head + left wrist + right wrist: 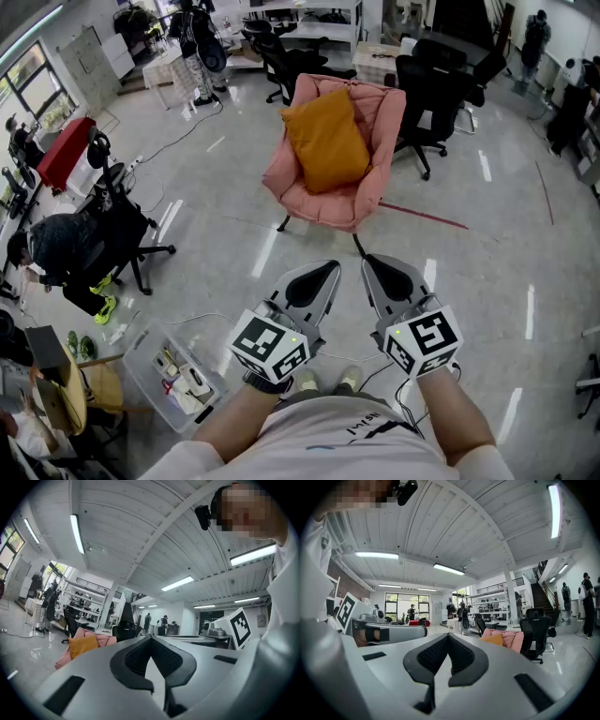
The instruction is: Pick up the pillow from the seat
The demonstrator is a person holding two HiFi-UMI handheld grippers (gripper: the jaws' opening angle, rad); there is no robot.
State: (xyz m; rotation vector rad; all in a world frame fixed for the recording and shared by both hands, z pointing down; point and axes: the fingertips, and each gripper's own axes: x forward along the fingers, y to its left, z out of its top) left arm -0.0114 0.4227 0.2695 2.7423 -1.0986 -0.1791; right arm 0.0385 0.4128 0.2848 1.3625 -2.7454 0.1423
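An orange pillow point(326, 139) leans upright against the back of a pink padded chair point(375, 112), some way ahead of me across the floor. The pillow point(83, 645) shows small at the left of the left gripper view, and as a sliver point(493, 639) right of centre in the right gripper view. Both grippers are held close to my body, side by side, well short of the chair. My left gripper point(330, 269) is shut with nothing in it. My right gripper point(371, 262) is shut and empty too.
Black office chairs point(433, 89) stand behind and right of the pink chair. A person sits in a chair point(70, 248) at the left. A clear plastic bin point(173, 370) of small items lies on the floor near my left. A cable point(169, 145) trails over the grey floor.
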